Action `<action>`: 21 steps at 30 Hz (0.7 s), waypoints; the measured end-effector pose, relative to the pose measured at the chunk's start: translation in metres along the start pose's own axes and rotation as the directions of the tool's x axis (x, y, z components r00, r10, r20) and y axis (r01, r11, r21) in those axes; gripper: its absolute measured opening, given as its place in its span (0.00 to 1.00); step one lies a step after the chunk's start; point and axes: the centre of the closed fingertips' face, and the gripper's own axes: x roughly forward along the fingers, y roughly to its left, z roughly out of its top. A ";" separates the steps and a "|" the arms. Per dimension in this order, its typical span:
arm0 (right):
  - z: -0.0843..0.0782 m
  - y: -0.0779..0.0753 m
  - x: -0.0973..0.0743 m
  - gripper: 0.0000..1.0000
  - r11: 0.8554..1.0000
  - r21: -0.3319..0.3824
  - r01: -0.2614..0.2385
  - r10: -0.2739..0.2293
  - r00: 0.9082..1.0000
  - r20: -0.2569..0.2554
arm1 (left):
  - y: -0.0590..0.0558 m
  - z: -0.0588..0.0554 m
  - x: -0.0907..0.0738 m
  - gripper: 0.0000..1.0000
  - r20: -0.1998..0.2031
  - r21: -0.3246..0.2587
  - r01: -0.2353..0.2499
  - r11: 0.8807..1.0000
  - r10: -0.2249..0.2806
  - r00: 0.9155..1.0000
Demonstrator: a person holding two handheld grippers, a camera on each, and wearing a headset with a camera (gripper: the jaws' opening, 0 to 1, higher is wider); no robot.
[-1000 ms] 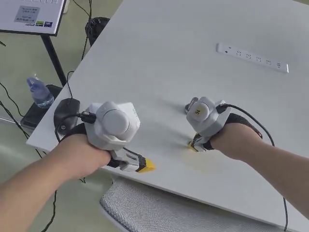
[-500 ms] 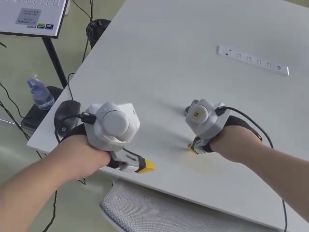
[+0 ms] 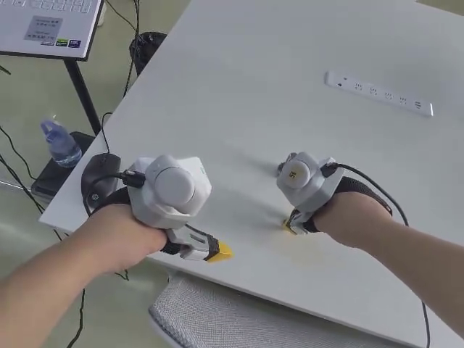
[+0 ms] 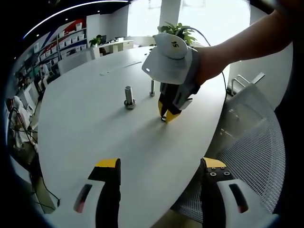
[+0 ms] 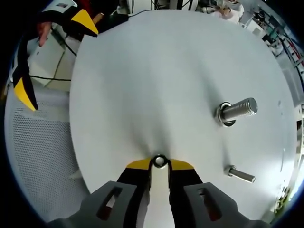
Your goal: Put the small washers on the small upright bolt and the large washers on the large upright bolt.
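Washer (image 5: 160,161) pinched | right gripper (image 5: 160,166) edged slightly left | left gripper (image 4: 160,164) unmoved

The left gripper (image 3: 217,251), a white housing with black, yellow-tipped jaws, is held by a hand (image 3: 116,235) just inside the near edge of the white table (image 3: 239,80). To its right, the right gripper (image 3: 289,226) points down, its yellow tips at the tabletop. A white power strip (image 3: 378,93) lies far right. A grey mesh chair (image 3: 217,312) sits below the near edge. A clear plastic water bottle (image 3: 61,141) stands on the floor at left.
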 end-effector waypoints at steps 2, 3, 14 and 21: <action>0.000 0.000 0.000 0.14 1.000 0.003 0.002 -0.002 1.000 0.002 | 0.000 0.000 0.000 0.67 -0.001 0.000 0.000 1.000 0.000 1.000; -0.001 0.000 0.000 0.14 1.000 0.008 0.001 -0.001 1.000 0.000 | -0.001 0.000 0.000 0.67 -0.002 0.001 0.000 1.000 0.000 1.000; 0.000 0.001 -0.001 0.12 0.999 0.032 0.011 -0.011 1.000 0.011 | -0.005 0.001 0.001 0.67 0.001 -0.001 0.002 1.000 -0.002 1.000; 0.000 0.001 -0.001 0.11 1.000 0.014 0.000 0.000 1.000 0.017 | -0.005 0.009 -0.001 0.67 0.013 0.013 0.000 1.000 0.000 1.000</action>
